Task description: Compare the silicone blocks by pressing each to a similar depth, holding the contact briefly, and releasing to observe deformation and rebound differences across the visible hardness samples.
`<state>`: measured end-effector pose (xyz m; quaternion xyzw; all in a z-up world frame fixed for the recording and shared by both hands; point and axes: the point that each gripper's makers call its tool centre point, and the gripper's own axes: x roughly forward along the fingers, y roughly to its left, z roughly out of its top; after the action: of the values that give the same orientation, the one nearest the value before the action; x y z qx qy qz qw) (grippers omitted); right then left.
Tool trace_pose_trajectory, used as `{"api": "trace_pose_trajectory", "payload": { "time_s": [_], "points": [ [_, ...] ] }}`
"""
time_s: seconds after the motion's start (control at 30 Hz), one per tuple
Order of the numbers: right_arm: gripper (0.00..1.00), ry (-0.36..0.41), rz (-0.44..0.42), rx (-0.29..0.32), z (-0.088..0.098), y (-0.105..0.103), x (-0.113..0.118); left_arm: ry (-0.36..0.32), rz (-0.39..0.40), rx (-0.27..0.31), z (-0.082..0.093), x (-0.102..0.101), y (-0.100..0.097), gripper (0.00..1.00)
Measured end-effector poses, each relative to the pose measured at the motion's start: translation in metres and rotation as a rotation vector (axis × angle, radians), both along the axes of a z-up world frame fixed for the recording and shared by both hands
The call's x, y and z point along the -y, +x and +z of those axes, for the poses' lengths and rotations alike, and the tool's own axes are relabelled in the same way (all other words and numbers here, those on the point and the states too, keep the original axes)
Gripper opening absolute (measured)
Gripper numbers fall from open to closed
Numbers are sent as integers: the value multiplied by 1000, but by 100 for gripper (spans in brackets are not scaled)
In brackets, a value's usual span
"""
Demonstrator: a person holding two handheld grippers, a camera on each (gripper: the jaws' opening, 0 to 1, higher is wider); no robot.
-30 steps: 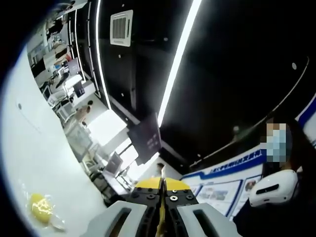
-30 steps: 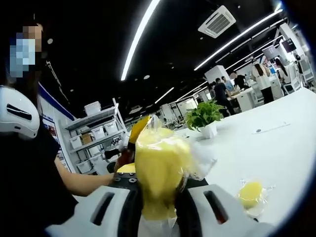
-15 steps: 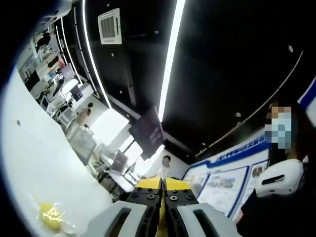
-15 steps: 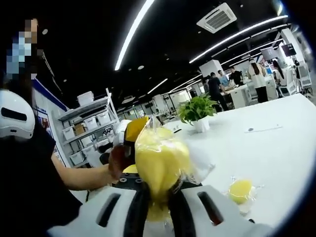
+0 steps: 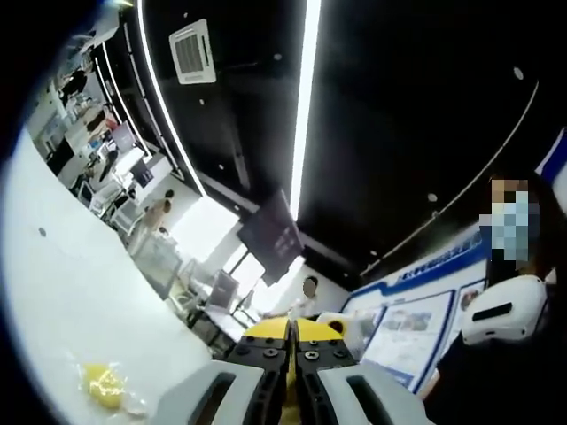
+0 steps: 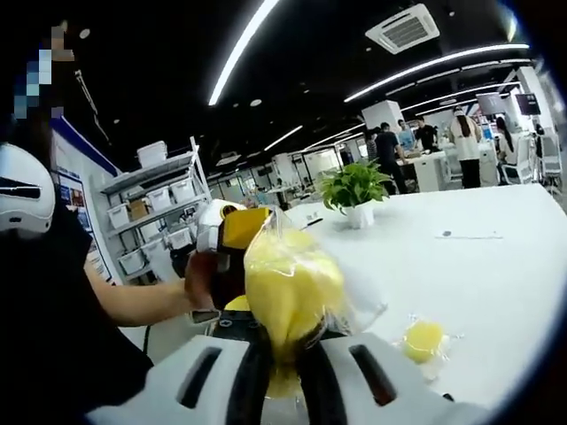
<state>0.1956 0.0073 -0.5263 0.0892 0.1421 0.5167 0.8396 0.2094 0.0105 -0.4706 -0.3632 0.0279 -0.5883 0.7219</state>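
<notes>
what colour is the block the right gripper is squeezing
Yellow, inside a clear plastic bag; it shows best in the right gripper view.

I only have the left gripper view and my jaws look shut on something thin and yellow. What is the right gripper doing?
Observer: The right gripper is clamped on a bagged yellow block, lifted off the table.
Operator: Where's my left gripper from there?
Observer: The left gripper sits just beyond that block, at the bag's far edge.
Operator: Anything else on the table?
Observer: A potted plant stands behind, and a second small bagged yellow piece lies beside the right gripper.
</notes>
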Motion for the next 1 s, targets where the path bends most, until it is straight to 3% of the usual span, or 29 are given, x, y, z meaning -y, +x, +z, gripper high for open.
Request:
{"api": "trace_pose_trajectory", "payload": {
  "time_s": [0.2,0.27,0.3,0.63,0.7,0.73,0.9,1.0],
  "points": [
    [4,-17,15,2,1,-3,-3,-16,9,-9,0,-6,-3,0],
    [4,-58,4,98,4,-3,-4,-32,6,-11,2,-7,-6,0],
    [4,-62,-7,101,6,-5,-6,-44,6,-9,4,-9,-7,0],
    [4,-50,5,62,-1,-10,-11,-11,30,-8,-1,-14,-10,0],
    [4,-45,-3,30,-3,-10,-11,-3,39,-7,-3,-14,-10,0],
    [4,-33,0,-16,-4,-12,-11,3,44,-8,-4,-14,-10,0],
    [4,-36,2,-2,-3,-13,-12,1,42,-10,-4,-15,-11,0],
    [4,-91,-10,72,-4,-12,-9,5,38,-6,-5,-14,-11,0]
  ]
}}
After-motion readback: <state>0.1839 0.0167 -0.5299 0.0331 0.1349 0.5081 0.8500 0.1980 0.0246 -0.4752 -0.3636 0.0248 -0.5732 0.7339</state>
